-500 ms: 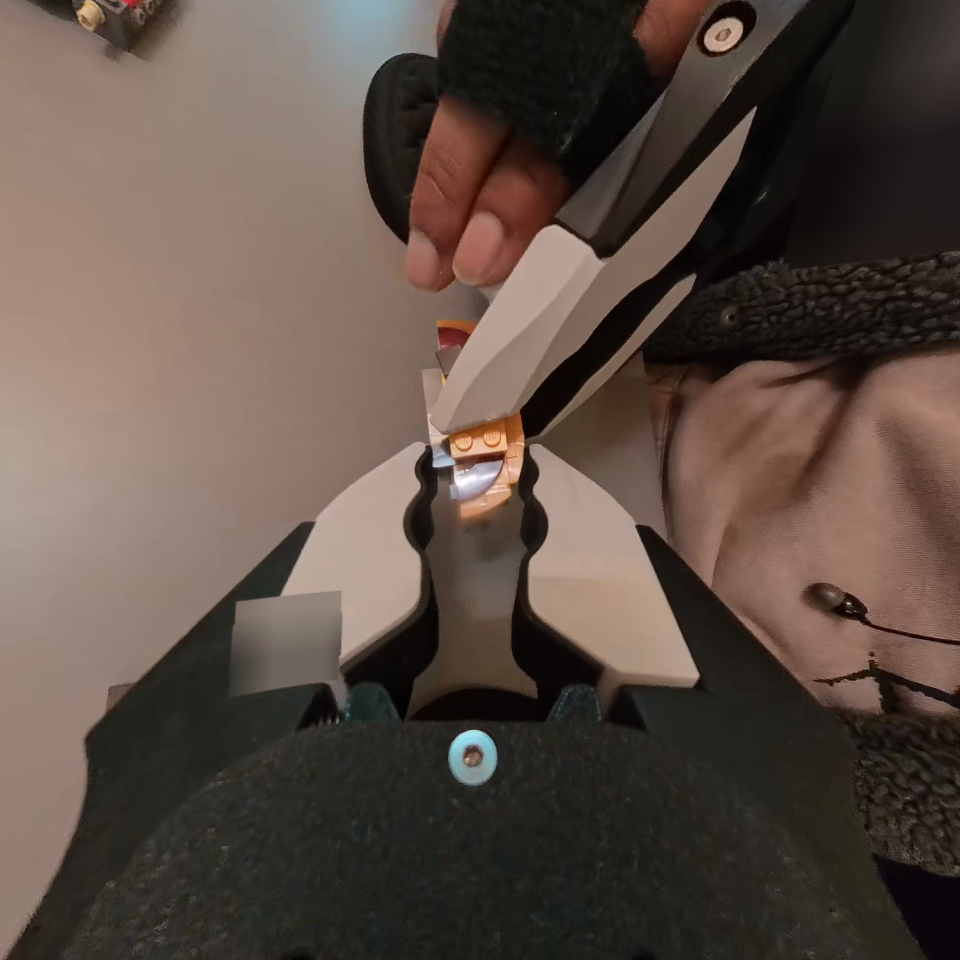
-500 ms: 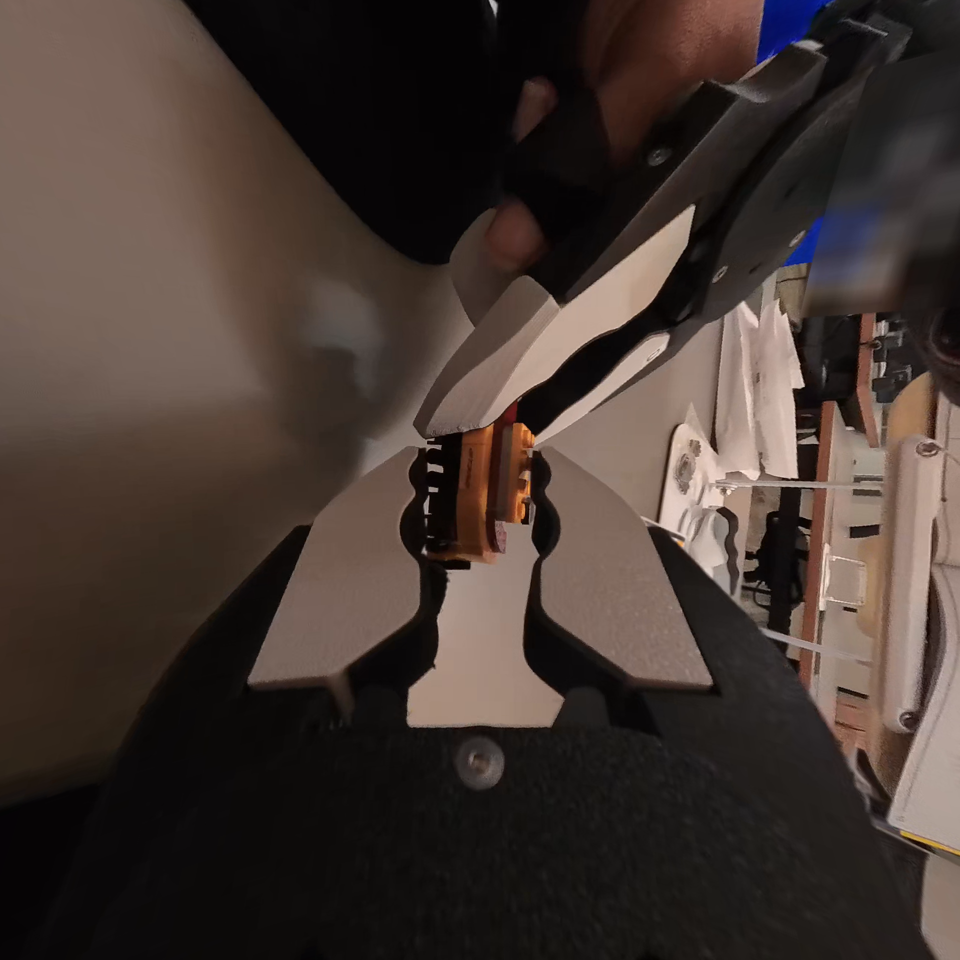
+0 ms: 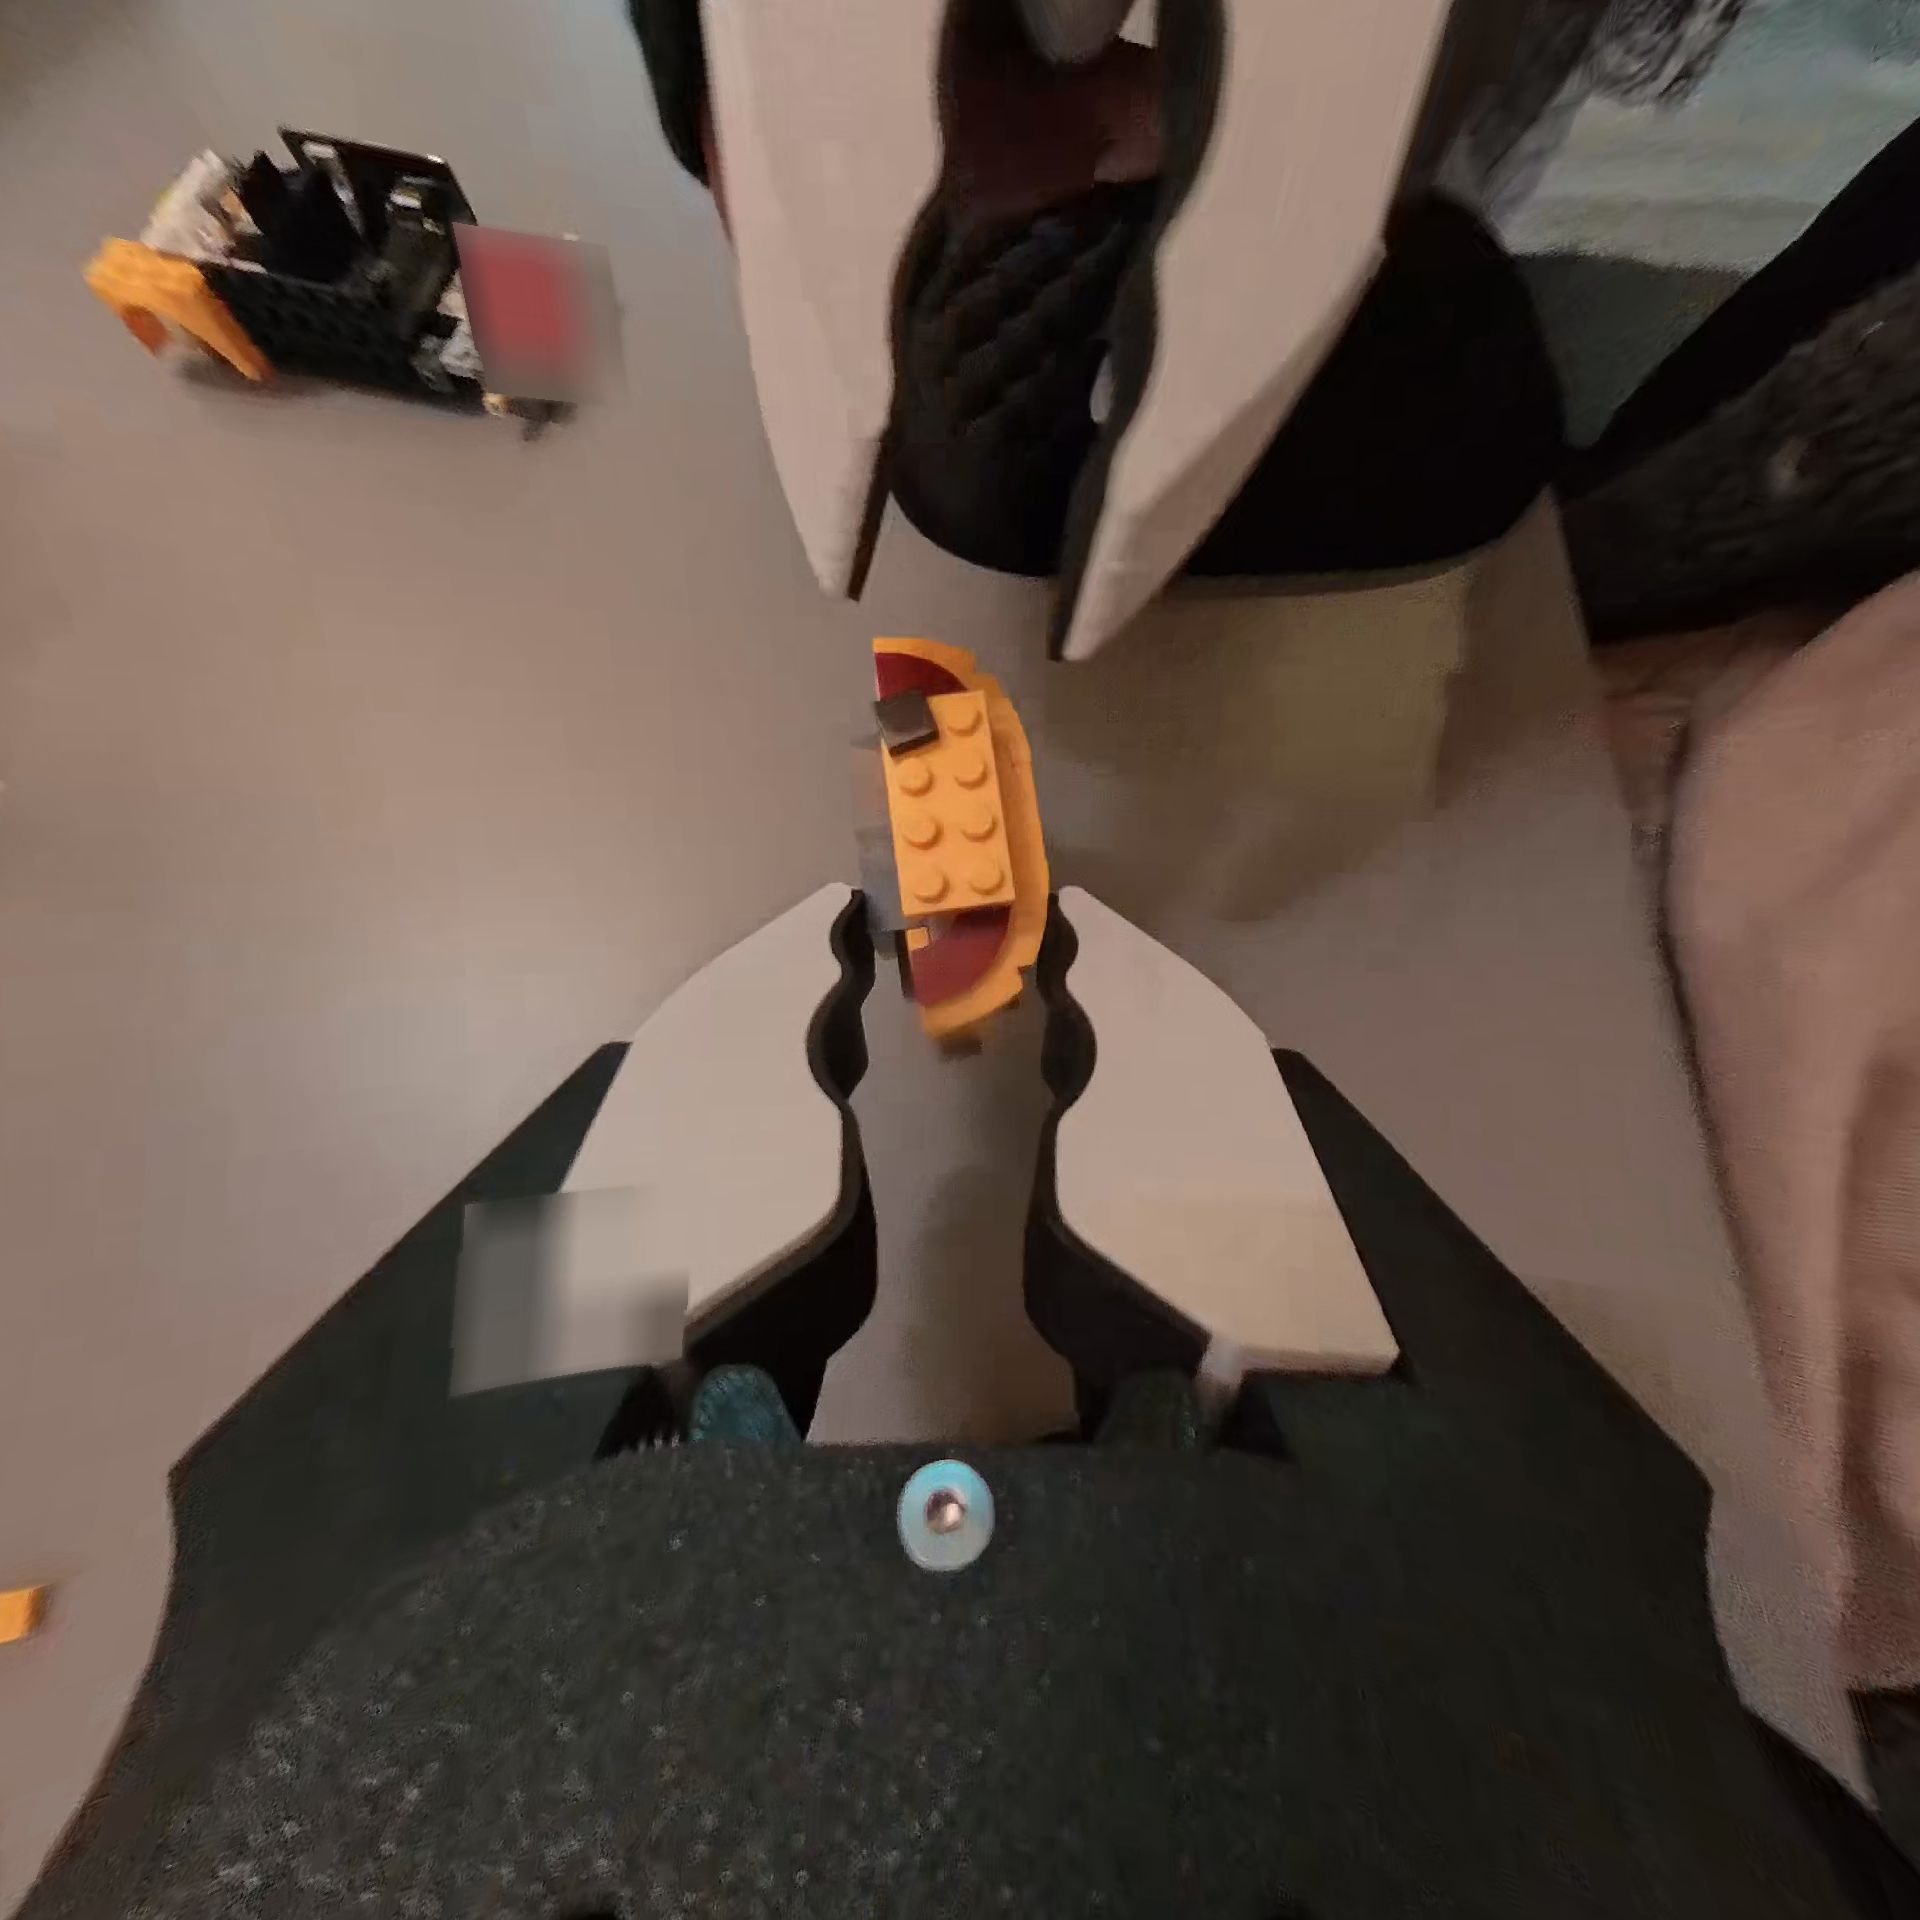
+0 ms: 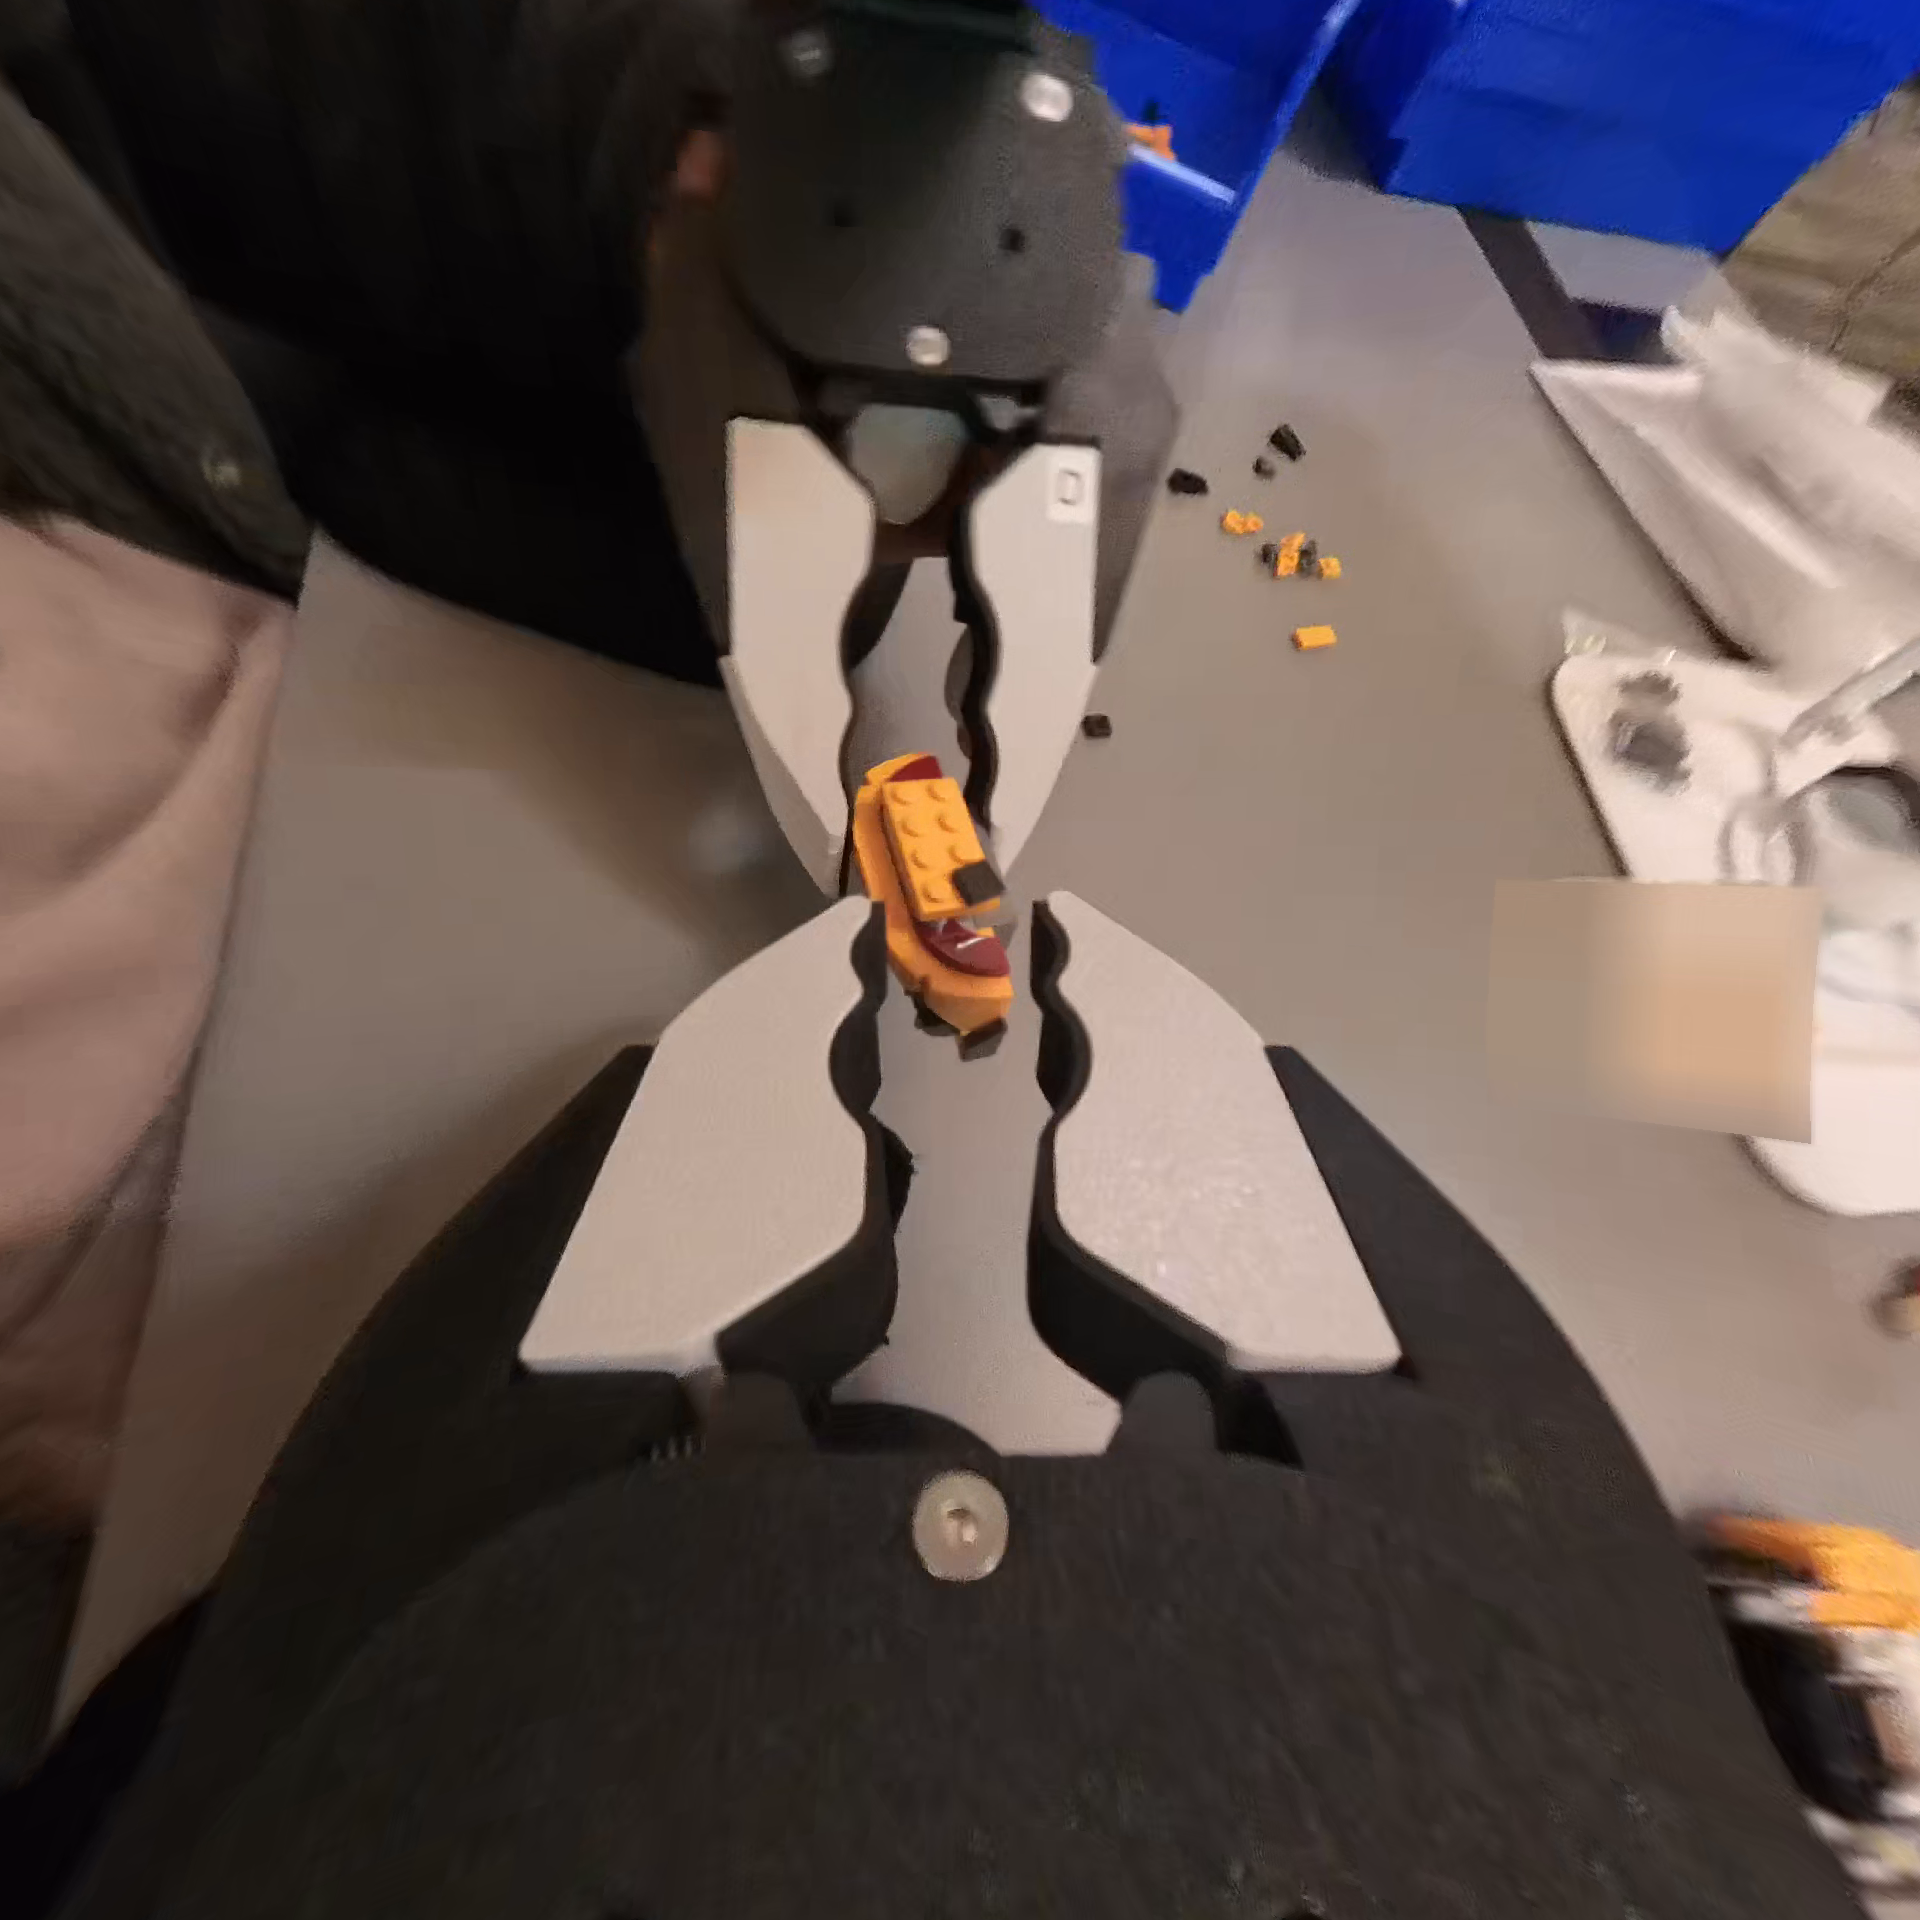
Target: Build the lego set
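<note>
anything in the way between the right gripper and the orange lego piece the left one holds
Nothing visible. The left gripper is shut on one end of the orange lego piece. The right gripper faces its free end with jaws open, and only bare table shows between them.

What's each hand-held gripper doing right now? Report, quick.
Left hand-held gripper: closed on the orange lego piece.
Right hand-held gripper: open, holding nothing.
</note>
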Motion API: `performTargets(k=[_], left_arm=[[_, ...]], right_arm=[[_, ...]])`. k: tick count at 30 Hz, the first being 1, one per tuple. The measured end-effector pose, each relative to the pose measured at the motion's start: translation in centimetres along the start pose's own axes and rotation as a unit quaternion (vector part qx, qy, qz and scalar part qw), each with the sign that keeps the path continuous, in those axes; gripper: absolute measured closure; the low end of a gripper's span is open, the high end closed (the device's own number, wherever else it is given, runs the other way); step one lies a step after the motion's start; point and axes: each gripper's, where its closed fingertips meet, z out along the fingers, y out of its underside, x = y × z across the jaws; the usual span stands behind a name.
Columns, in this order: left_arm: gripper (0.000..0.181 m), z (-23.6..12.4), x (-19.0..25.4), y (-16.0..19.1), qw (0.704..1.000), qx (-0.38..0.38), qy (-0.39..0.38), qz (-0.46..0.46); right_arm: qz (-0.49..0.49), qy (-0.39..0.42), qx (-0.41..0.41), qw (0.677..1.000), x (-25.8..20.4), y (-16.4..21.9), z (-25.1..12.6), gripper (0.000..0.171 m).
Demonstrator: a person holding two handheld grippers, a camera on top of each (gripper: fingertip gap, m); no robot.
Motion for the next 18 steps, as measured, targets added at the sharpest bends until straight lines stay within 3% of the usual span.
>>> performTargets(k=[6,9,13,18], left_arm=[[0.150,0.2,-1.1,0.0,0.990,-0.016,-0.108,0.095],[0.150,0.2,-1.3,-0.1,0.984,-0.015,-0.132,0.122],[0.150,0.4,-1.5,0.0,0.978,-0.020,-0.148,0.148],[0.150,0.5,-1.5,0.1,0.974,-0.030,-0.157,0.161]], right_arm=[[0.162,-0.013,0.062,0.985,1.5,1.0,-0.1,0.144],[0.081,0.013,0.088,0.993,0.9,0.6,-0.4,0.150],[-0.010,0.022,0.055,0.998,-0.3,0.3,0.4,0.151],[-0.001,0.015,0.043,0.999,0.5,0.4,0.9,0.163]])
